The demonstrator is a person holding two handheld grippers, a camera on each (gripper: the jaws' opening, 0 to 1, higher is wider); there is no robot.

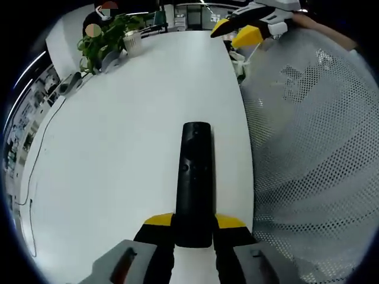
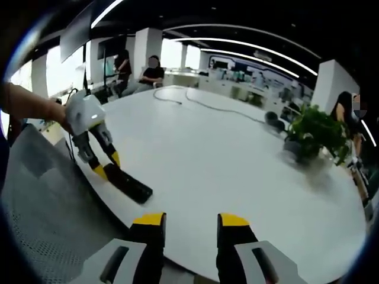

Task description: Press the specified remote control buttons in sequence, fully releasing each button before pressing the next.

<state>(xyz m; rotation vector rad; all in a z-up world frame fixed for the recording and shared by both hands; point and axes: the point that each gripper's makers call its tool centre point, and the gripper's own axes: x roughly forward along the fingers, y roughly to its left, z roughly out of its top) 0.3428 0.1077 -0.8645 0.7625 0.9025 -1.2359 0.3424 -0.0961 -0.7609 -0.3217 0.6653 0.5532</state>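
Observation:
A long black remote control (image 1: 195,171) lies lengthwise on the white table (image 1: 130,136), near its right edge. My left gripper (image 1: 194,228) is shut on the remote's near end, one yellow-tipped jaw on each side. In the right gripper view the remote (image 2: 129,184) lies at the table's near left edge, with the left gripper (image 2: 108,167) clamped on its end. My right gripper (image 2: 190,220) is held up in the air over the table edge, open, with nothing between its jaws. It also shows far off in the left gripper view as the right gripper (image 1: 235,32).
A grey mesh chair (image 1: 314,148) stands right beside the table edge. A potted plant (image 2: 314,133) and a small cup (image 1: 132,41) stand at the far end. A thin cable (image 2: 195,102) runs over the table. People sit at the far side (image 2: 151,72).

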